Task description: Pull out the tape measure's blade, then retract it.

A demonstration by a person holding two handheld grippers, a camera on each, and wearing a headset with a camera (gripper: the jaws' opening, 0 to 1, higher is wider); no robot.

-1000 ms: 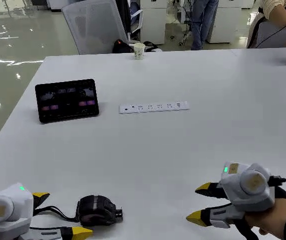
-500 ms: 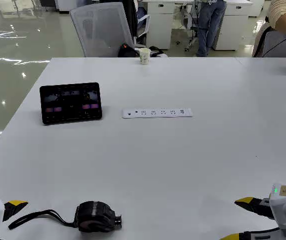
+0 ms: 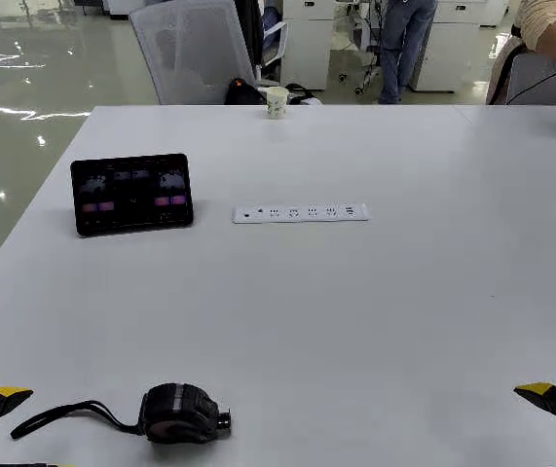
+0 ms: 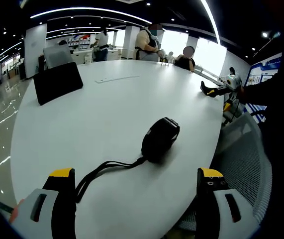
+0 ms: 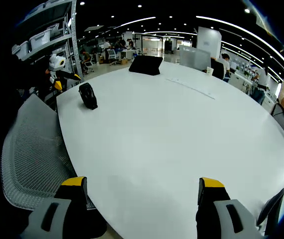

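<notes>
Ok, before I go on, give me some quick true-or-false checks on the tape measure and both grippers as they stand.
The tape measure lies on the table, held by neither gripper. True.
Its blade is drawn out across the table. False: no blade shows out; just its black strap trails from it.
The left gripper is shut on the strap. False: its jaws stand wide open, and the strap lies free on the table.
The right gripper is open, well away from the tape measure. True.
The paper cup stands beside the tape measure. False: it stands at the table's far edge.
</notes>
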